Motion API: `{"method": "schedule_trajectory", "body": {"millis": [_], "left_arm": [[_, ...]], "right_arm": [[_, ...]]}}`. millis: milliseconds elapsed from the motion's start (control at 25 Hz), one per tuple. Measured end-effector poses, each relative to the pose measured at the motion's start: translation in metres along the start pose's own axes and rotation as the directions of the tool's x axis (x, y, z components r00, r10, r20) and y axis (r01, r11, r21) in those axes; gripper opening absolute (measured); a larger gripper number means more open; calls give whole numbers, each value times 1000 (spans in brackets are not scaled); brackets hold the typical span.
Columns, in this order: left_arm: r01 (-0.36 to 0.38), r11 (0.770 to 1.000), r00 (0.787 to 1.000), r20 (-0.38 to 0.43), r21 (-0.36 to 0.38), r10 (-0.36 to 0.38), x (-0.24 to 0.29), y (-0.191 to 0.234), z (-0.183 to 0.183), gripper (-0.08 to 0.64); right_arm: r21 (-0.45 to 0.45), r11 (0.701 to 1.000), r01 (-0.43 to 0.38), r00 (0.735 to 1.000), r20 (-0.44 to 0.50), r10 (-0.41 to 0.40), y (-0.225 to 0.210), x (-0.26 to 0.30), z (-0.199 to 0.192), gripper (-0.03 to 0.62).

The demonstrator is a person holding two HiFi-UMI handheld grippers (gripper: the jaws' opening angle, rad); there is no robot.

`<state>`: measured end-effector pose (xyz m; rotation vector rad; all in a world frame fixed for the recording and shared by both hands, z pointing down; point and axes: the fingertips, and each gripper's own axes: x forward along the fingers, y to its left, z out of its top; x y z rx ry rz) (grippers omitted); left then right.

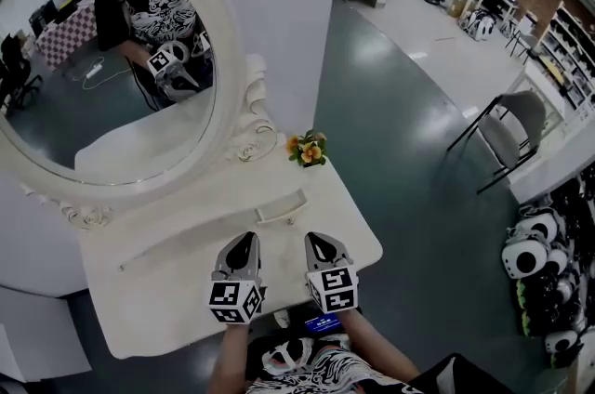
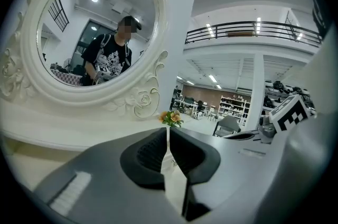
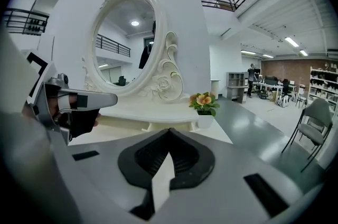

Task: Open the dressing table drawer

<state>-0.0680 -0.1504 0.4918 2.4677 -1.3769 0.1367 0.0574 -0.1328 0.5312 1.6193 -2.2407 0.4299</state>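
Grippers hang side by side above the front edge of a white dressing table (image 1: 358,239), both pointing toward the mirror (image 1: 102,85). In its own view, the left gripper (image 1: 247,240) (image 2: 168,133) has its jaws pressed together, the dark pads meeting at the tip with nothing between them. The right gripper (image 1: 317,240) (image 3: 169,132) is likewise closed, its jaws touching and empty. Each one shows at the edge of the other's view, the two near each other but not touching.

The drawer (image 1: 281,208) sits in the low raised ledge under the mirror, ahead of both grippers and a little nearer the right one. Its small handle (image 1: 283,216) faces the person. Neither gripper touches it; bare tabletop lies between the jaw tips and the drawer front. From the head view it cannot be told whether the drawer stands flush or slightly out.

A small flower pot (image 1: 308,149) (image 2: 170,118) (image 3: 204,103) with orange and yellow blooms stands upright at the right end of the ledge, just beside the carved scroll of the oval mirror frame. The mirror reflects the person (image 1: 149,6) holding the grippers. To the right of the table, grey floor (image 1: 390,132) stretches back, with a chair (image 1: 516,127) standing well apart from the table.
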Motion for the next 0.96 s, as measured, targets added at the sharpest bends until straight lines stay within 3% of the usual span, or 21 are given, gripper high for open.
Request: {"method": "schedule_trajectory", "body": {"millis": [960], "left_arm": [[-25, 999, 1000, -12, -25, 25, -4, 17, -9, 14]], "right_arm": [[2, 1000, -7, 1000, -10, 7, 6, 8, -4, 0]]}}
